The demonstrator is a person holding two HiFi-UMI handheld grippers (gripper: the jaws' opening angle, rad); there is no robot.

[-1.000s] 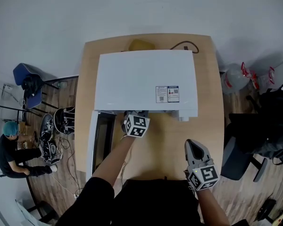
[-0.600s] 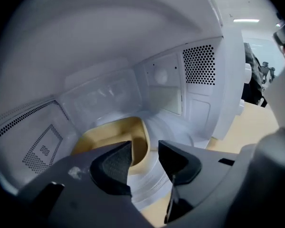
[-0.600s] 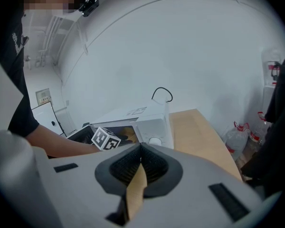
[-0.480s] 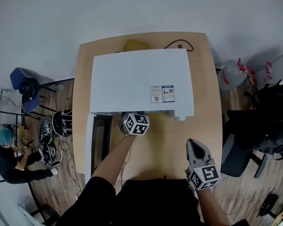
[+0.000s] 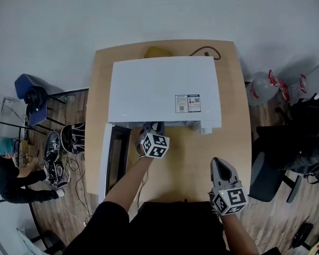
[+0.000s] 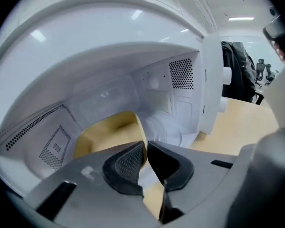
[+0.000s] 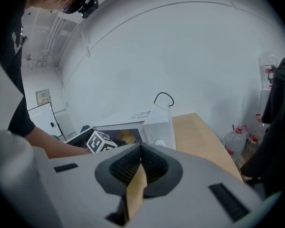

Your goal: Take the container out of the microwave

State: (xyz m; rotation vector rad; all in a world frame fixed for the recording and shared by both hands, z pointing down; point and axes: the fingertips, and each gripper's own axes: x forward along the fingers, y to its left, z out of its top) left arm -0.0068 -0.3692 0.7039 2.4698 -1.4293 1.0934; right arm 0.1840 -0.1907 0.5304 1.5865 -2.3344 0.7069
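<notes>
1. Wooden floor (image 5: 64, 214) at the far left of the head view carries a seated person (image 5: 8, 171), a blue chair (image 5: 31, 94) and a few shoes (image 5: 56, 155).
2. Next comes a light wooden table (image 5: 189, 161) with a white microwave (image 5: 162, 89) on it; the microwave's door (image 5: 114, 161) is swung open to the left side.
3. The left gripper (image 5: 151, 126) reaches into the open cavity. Its jaws have just been closing, and the left gripper view shows that gripper (image 6: 146, 148) with its ribbed pads (image 6: 128, 163) pinched on the thin rim of the tan container (image 6: 109, 132). The container sits on the cavity floor, inside the microwave, toward its left wall.
4. The right gripper (image 5: 220, 163) hangs over the bare table in front of the microwave's right end, apart from it. In its own view, the right gripper (image 7: 141, 148) has its jaws pressed together with nothing between them.
5. Beyond the table's right edge stand a clear water bottle (image 5: 261, 87) and a dark office chair (image 5: 271, 182).
</notes>
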